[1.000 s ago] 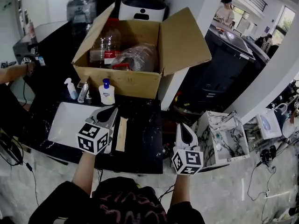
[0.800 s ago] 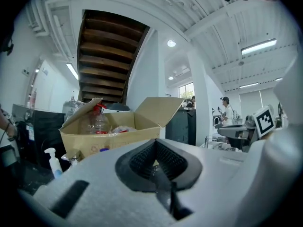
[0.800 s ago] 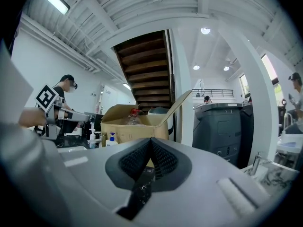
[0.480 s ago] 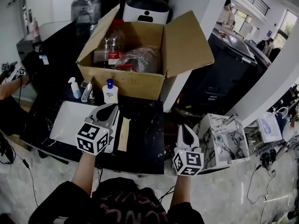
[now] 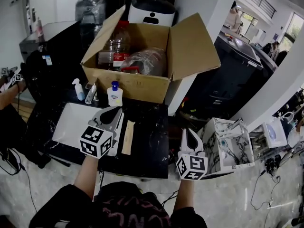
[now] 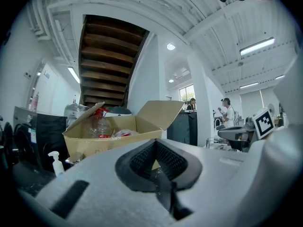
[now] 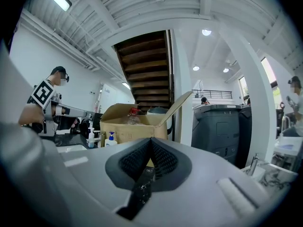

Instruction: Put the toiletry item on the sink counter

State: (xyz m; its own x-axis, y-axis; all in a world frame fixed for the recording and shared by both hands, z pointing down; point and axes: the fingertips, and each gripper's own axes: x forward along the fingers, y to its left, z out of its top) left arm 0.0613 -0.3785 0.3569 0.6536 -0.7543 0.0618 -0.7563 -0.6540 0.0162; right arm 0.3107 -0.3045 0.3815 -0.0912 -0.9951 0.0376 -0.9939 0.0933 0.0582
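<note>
Cardboard box (image 5: 137,82), flaps open, holds clear plastic bottles (image 5: 114,49). Blue-capped toiletry bottle (image 5: 114,95) stands on the black counter (image 5: 147,137) at 12 o'clock of the left gripper (image 5: 113,112). The right gripper (image 5: 189,132) is at its 3 o'clock. Both pairs of jaws are closed, empty.

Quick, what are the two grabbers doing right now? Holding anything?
Left gripper: shut, holding nothing.
Right gripper: shut, holding nothing.
</note>
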